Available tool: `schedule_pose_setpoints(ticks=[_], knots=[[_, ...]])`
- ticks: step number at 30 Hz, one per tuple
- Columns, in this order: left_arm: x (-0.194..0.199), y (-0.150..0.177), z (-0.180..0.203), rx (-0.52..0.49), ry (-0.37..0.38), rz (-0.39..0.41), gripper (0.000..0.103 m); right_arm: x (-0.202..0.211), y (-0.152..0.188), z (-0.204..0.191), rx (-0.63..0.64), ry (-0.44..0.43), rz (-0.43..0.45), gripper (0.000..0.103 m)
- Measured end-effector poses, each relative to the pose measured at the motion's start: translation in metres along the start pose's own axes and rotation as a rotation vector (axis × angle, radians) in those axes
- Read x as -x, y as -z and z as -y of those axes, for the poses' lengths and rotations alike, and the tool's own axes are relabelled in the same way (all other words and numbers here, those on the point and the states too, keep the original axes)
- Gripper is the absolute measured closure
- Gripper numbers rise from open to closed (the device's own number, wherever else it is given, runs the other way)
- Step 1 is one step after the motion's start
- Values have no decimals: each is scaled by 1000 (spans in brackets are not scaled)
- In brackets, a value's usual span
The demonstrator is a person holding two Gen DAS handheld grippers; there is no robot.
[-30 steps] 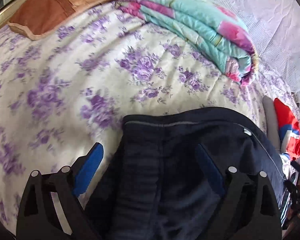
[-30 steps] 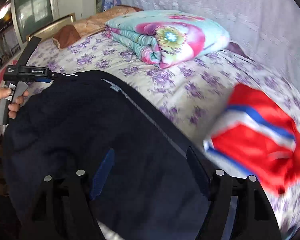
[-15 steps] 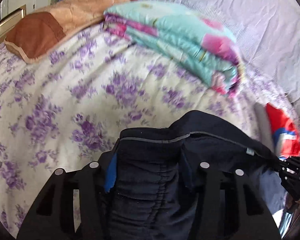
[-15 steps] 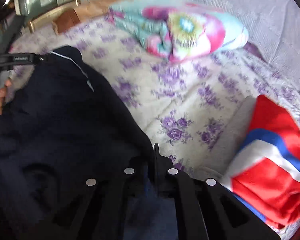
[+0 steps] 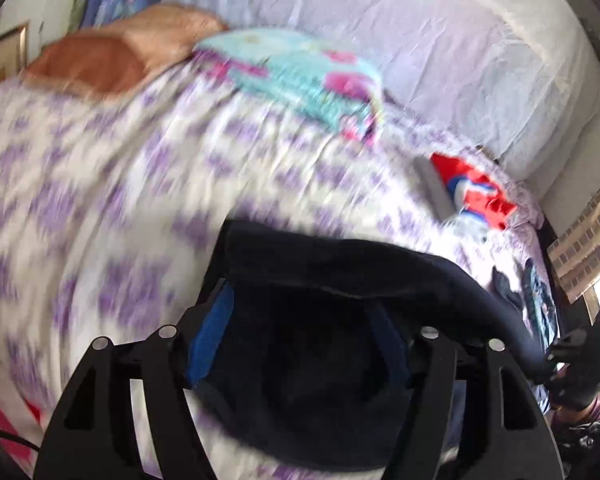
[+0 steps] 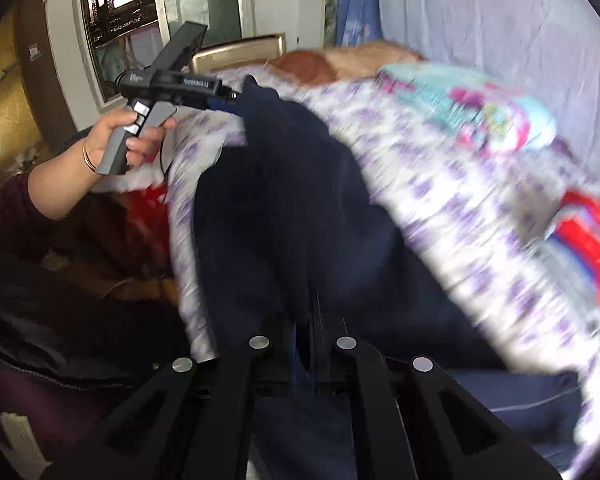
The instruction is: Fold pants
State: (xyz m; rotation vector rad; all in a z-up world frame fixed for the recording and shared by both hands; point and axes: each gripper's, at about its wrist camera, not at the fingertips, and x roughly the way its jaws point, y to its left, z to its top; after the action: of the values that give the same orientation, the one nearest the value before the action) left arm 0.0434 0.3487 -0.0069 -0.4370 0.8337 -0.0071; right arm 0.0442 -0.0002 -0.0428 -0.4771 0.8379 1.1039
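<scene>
Here, both tools pinch the dark pants [image 6: 300, 208]: the left tool [image 5: 300, 344] and the right tool [image 6: 306, 320] hold them aloft over the bed [image 5: 100, 208], stretched between them. No fold laid yet, seemingly; all folding remains.

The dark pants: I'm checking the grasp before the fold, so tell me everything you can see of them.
The dark pants are navy, soft, bunched fabric, blurred by motion. They hang stretched between the left gripper, pinching one end, and the right gripper, shut on the other, over the floral bedsheet. Whether they touch it is unclear.
</scene>
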Motion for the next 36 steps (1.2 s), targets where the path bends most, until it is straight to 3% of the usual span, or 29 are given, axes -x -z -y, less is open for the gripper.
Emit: schedule_pose_setpoints(ticks=[4, 6, 10, 14, 16, 19, 22, 24, 25, 26, 27, 32, 36], knots=[[-12, 49, -45, 216, 29, -85, 37, -45, 29, -2, -65, -10, -24, 97], [-6, 60, -51, 266, 68, -74, 37, -44, 31, 5, -98, -24, 4, 97], [11, 56, -36, 258, 118, -26, 36, -31, 30, 8, -112, -36, 52, 97], [29, 43, -22, 291, 154, 73, 32, -24, 39, 9, -125, -36, 72, 97], [23, 37, -14, 286, 109, 54, 26, -22, 45, 8, -148, -45, 86, 97], [-9, 40, -20, 347, 51, -43, 27, -23, 51, 9, -171, -53, 106, 96], [-19, 36, -20, 360, 57, -31, 27, -29, 51, -1, -182, -60, 111, 96], [-20, 27, -16, 356, 75, 2, 42, -28, 48, -3, -187, -66, 123, 97], [-20, 23, -17, 373, 57, 9, 67, -25, 48, -3, -192, -69, 133, 97], [-23, 20, -18, 395, 60, 4, 84, -23, 47, -2, -197, -75, 143, 97], [-25, 18, -18, 413, 88, -4, 90, -18, 47, -2, -199, -82, 158, 98], [-12, 22, -2, 333, 39, 33, 91, -3, 47, -9, -171, -84, 203, 97], [-3, 37, -21, 382, 32, 35, 92, -8, 48, -5, -200, -98, 181, 97]])
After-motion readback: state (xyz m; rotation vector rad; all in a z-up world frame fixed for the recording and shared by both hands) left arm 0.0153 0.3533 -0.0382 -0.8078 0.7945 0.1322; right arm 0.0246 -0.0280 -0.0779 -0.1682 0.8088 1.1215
